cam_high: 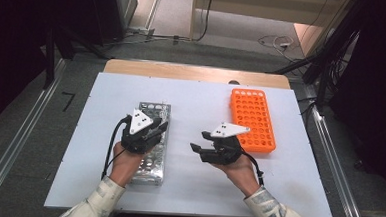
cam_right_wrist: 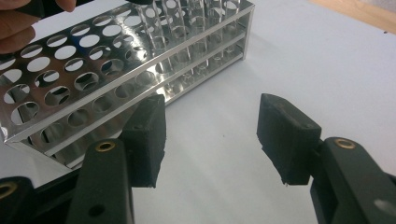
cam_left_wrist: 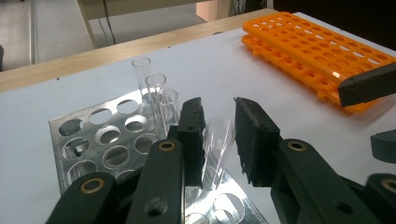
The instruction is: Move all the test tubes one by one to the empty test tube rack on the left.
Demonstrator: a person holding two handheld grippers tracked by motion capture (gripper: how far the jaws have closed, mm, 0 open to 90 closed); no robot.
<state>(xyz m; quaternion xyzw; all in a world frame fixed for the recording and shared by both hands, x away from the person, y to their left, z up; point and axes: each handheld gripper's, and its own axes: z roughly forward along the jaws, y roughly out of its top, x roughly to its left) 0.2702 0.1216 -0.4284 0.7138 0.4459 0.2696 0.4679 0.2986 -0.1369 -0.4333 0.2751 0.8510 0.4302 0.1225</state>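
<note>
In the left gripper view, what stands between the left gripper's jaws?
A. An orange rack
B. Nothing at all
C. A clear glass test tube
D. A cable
C: a clear test tube stands tilted between the pads of the left gripper, over the metal rack, with a gap at the far pad.

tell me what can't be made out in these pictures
- High view: left gripper jaws and the tube between them, too small to make out against the metal rack.
- Left gripper view: test tube is blurred; whether the pads press it is unclear.
- Right gripper view: tube tops cut off by the top edge.
</note>
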